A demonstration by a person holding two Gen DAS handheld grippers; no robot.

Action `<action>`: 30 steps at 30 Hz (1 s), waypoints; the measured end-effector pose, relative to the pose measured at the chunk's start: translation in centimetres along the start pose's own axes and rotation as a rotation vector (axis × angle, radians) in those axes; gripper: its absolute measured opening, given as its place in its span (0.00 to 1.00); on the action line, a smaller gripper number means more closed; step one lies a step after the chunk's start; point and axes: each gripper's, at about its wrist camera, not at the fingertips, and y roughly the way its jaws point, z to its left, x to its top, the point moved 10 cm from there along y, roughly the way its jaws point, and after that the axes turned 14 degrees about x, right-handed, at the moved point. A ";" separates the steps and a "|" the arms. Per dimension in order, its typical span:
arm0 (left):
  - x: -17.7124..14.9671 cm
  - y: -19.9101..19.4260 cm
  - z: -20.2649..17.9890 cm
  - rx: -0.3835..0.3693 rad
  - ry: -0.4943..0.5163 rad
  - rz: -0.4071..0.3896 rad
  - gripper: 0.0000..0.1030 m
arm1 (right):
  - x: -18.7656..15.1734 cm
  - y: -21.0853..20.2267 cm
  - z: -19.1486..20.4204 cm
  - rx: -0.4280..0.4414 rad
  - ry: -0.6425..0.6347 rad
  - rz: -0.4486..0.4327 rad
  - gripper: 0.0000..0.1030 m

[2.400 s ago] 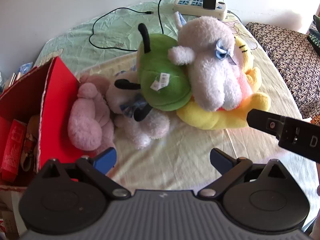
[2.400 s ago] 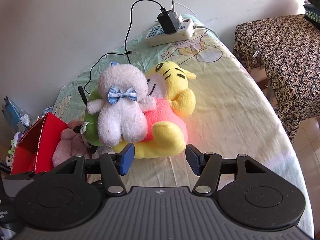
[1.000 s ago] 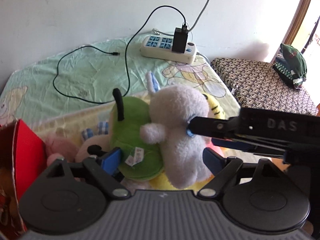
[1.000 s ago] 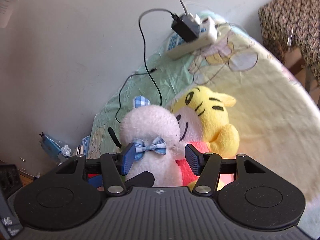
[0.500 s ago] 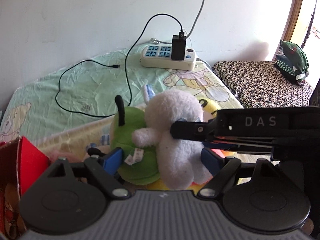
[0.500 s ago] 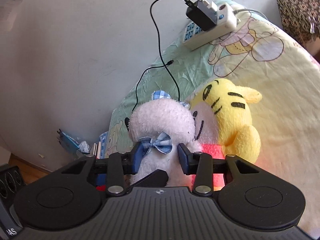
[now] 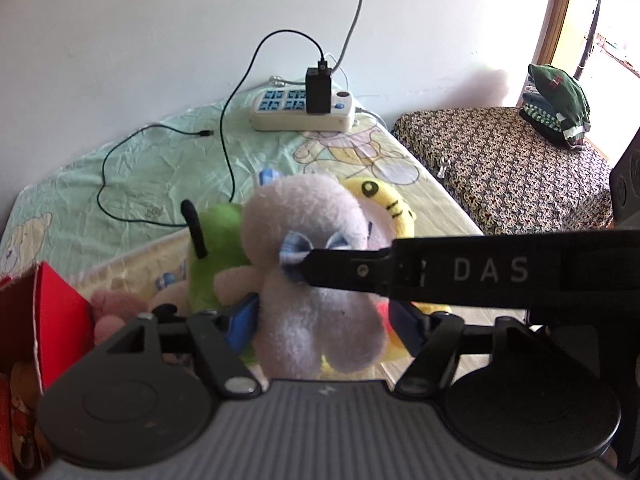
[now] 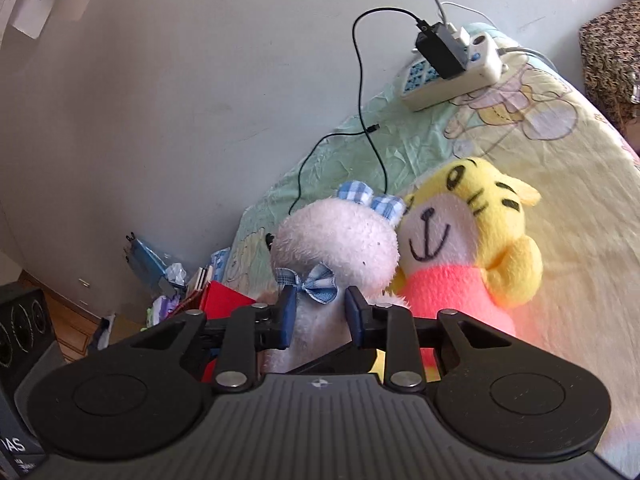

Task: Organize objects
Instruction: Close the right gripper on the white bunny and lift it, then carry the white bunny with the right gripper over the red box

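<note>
Right hand-held gripper (image 8: 319,313) pinched nearly closed; left hand-held gripper (image 7: 324,320) spread wide.

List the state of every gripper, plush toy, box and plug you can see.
Right gripper: closed on the white plush toy's neck, at its blue checked bow.
Left gripper: open, straddling the white toy's body.
Yellow tiger plush: lying on the bed, touching the white toy.
Green plush: behind the white toy.
Red cardboard box: open.
Black charger: plugged into the power strip.

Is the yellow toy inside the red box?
No, the yellow toy lies on the bed, apart from the red box.
</note>
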 end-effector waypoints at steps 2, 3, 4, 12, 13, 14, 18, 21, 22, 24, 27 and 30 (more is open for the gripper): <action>-0.3 -0.5 -0.1 -0.003 -0.002 -0.003 0.64 | -0.3 -0.4 0.2 0.007 0.012 -0.008 0.29; -0.4 -1.0 -0.2 -0.003 0.000 -0.013 0.63 | -0.4 -0.6 0.5 0.006 0.000 -0.010 0.29; -0.5 -1.4 -0.4 0.000 0.004 -0.025 0.63 | -0.5 -0.7 1.0 0.004 -0.017 -0.012 0.29; -1.2 -3.8 -1.2 0.011 0.029 -0.082 0.63 | -1.5 -2.2 2.7 -0.012 -0.084 -0.036 0.29; -1.2 -4.2 -1.2 0.008 0.024 -0.089 0.63 | -1.6 -2.4 3.1 -0.010 -0.094 -0.040 0.29; -1.3 -4.5 -1.2 0.008 0.019 -0.098 0.63 | -1.7 -2.7 3.4 -0.009 -0.107 -0.046 0.29; -1.4 -6.0 -1.0 0.034 0.016 -0.137 0.63 | -2.1 -3.2 4.9 0.011 -0.139 -0.061 0.29; -1.5 -7.1 -0.4 0.058 0.003 -0.165 0.63 | -2.3 -3.3 6.3 0.041 -0.161 -0.066 0.29; -1.5 -7.5 0.0 0.069 -0.003 -0.174 0.63 | -2.3 -3.2 6.8 0.054 -0.169 -0.067 0.29; -1.6 -8.4 0.8 0.100 -0.012 -0.197 0.63 | -2.6 -3.0 8.0 0.081 -0.187 -0.066 0.29; -1.9 -9.6 2.2 0.143 -0.034 -0.220 0.63 | -3.2 -2.4 9.7 0.124 -0.214 -0.054 0.29; -2.6 -10.6 4.0 0.188 -0.060 -0.230 0.63 | -4.1 -1.2 11.2 0.164 -0.232 -0.030 0.29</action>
